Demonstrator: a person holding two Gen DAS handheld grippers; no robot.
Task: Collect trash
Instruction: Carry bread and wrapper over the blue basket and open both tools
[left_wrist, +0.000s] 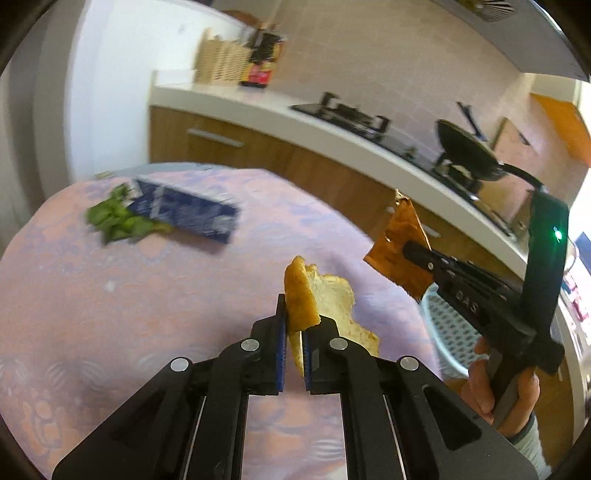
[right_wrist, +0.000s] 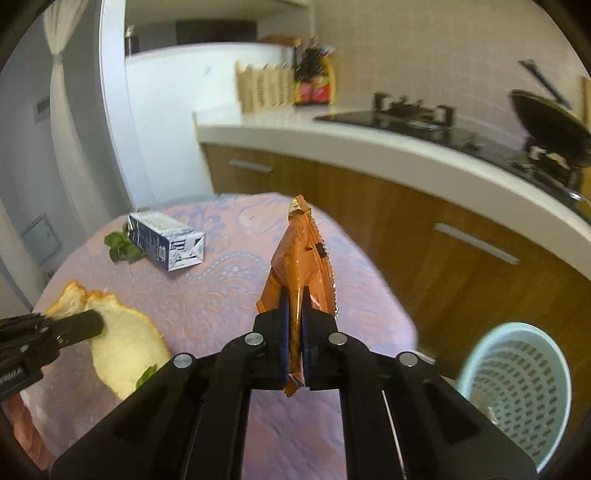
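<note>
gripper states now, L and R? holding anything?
Left gripper: shut on the orange peel.
Right gripper: shut on the orange wrapper.

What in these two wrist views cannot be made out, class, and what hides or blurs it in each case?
- Blue carton print: left view, motion blur.
- Basket contents: right view, its wall and the picture edge cut it off; left view, right gripper covers it.
- Orange wrapper label: too small, creased.
- Peel lower end: left view, hidden between left gripper pads.
</note>
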